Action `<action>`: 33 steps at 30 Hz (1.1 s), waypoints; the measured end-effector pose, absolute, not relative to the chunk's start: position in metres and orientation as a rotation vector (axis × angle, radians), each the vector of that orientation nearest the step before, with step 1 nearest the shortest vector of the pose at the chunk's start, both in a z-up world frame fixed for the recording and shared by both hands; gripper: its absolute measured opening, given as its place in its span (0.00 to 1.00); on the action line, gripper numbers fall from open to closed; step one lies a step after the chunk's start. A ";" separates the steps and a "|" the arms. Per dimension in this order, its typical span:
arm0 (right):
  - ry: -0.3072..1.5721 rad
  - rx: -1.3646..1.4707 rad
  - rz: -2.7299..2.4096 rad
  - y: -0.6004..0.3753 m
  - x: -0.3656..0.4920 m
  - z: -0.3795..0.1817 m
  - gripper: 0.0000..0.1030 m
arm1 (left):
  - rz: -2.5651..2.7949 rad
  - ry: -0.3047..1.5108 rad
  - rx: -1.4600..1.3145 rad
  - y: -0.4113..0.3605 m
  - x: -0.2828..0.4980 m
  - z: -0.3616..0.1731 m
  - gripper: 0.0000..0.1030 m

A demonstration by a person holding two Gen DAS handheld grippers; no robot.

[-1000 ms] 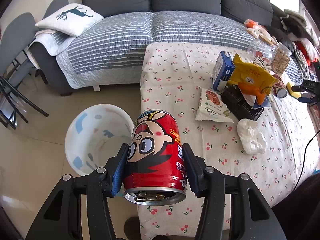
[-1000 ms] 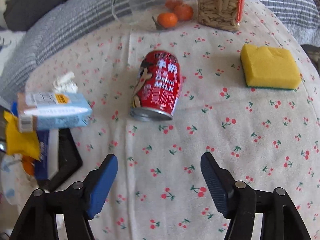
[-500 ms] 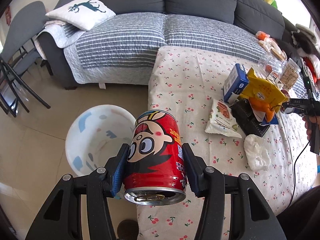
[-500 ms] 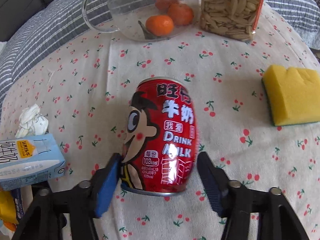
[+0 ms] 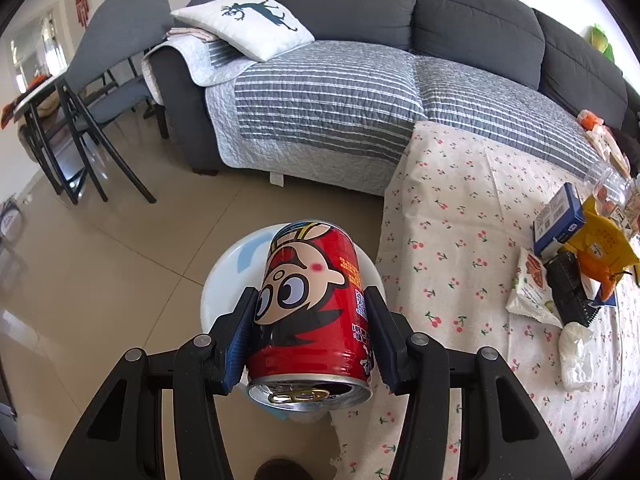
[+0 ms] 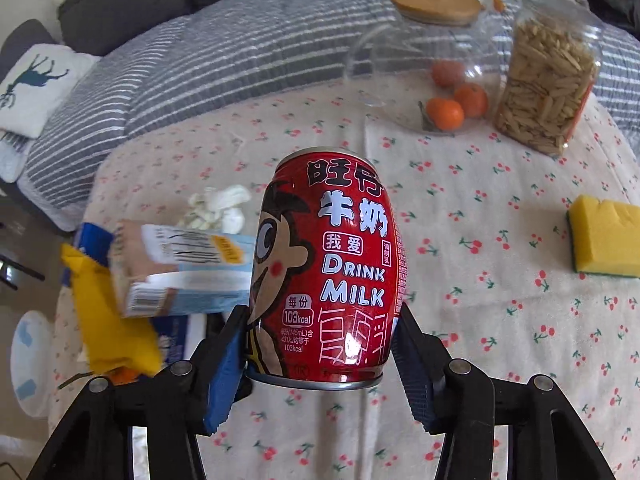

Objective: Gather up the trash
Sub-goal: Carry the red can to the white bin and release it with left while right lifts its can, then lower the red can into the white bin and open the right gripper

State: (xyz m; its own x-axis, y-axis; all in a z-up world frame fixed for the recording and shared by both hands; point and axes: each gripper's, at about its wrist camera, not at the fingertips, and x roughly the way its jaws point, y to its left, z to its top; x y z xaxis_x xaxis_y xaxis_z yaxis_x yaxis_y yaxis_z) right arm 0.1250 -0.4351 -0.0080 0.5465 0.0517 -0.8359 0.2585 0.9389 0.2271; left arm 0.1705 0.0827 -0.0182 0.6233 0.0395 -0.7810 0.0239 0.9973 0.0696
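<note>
Now mid-collection, both hands loaded. Left gripper (image 5: 310, 340): jaws about half open and pressed on the sides of a red milk can (image 5: 310, 312), held tilted, open end toward the camera, directly above the white bin (image 5: 224, 280) on the floor beside the counter (image 5: 460, 208). Next there, probably: part the jaws and drop the can into the bin, once centred clear of the rim. Right gripper (image 6: 320, 360): jaws just closed to about half width around a second red can (image 6: 332, 272), clamped low on its body and seemingly lifted off the cloth. Next there, likely: carry across, past the carton (image 6: 180, 268) and yellow packet (image 6: 108, 320), toward the bin. Sponge (image 6: 604, 236) and seed jar (image 6: 544, 92) presumably not trash
</note>
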 end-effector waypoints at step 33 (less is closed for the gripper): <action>1.119 0.003 0.449 -0.092 0.206 -0.075 0.58 | 0.214 0.903 0.063 0.166 0.140 -0.011 0.98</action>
